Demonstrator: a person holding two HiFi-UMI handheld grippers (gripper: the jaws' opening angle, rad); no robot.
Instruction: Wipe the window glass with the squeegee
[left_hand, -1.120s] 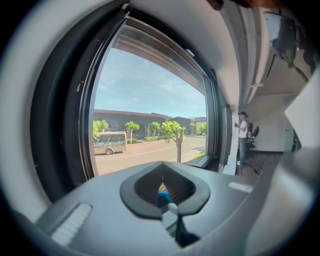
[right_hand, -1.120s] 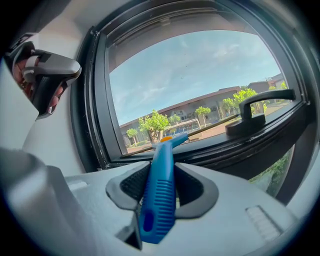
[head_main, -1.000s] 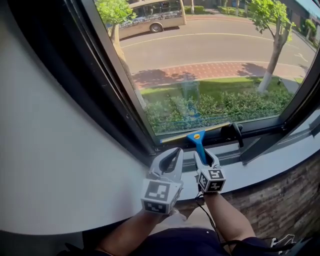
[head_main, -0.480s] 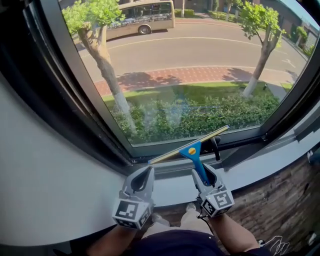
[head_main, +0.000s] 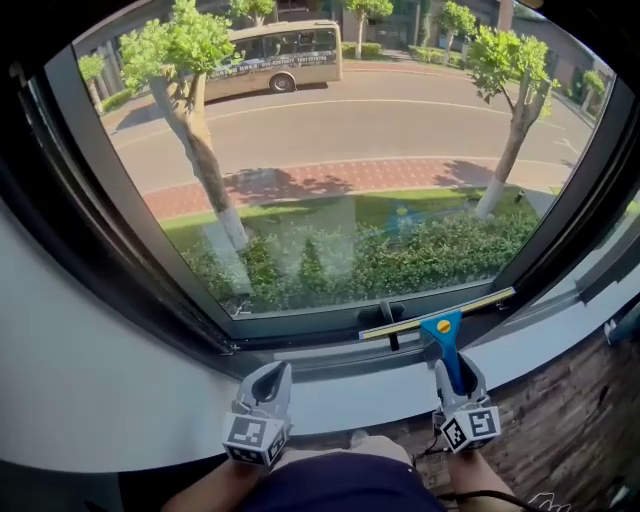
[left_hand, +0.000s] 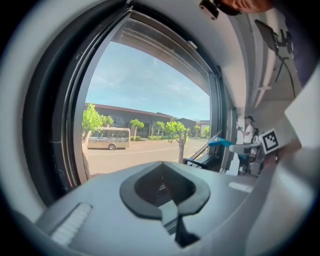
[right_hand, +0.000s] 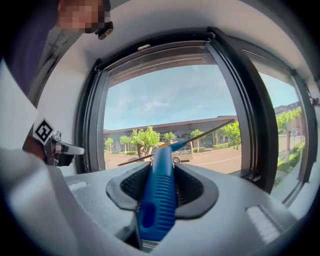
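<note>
The blue squeegee (head_main: 441, 327) has a ribbed plastic handle, a yellow button and a long thin brass-coloured blade; the right tool (head_main: 452, 366) clenches it by the handle, its grey moulded jaws and dark grooved pads pressing both sides of the grip. The blade lies slanted along the lower edge of the clear window glass (head_main: 340, 170), just right of the black lever handle (head_main: 386, 318) on the dark metal frame (head_main: 300, 330); whether it touches the pane I cannot tell. The left tool (head_main: 268, 378) is closed on nothing, over the smooth white sill (head_main: 120, 400), well apart from the squeegee. Beyond the glass are a green hedge (head_main: 400, 262), a pale tree trunk (head_main: 210, 175) and a beige bus (head_main: 265, 55).
</note>
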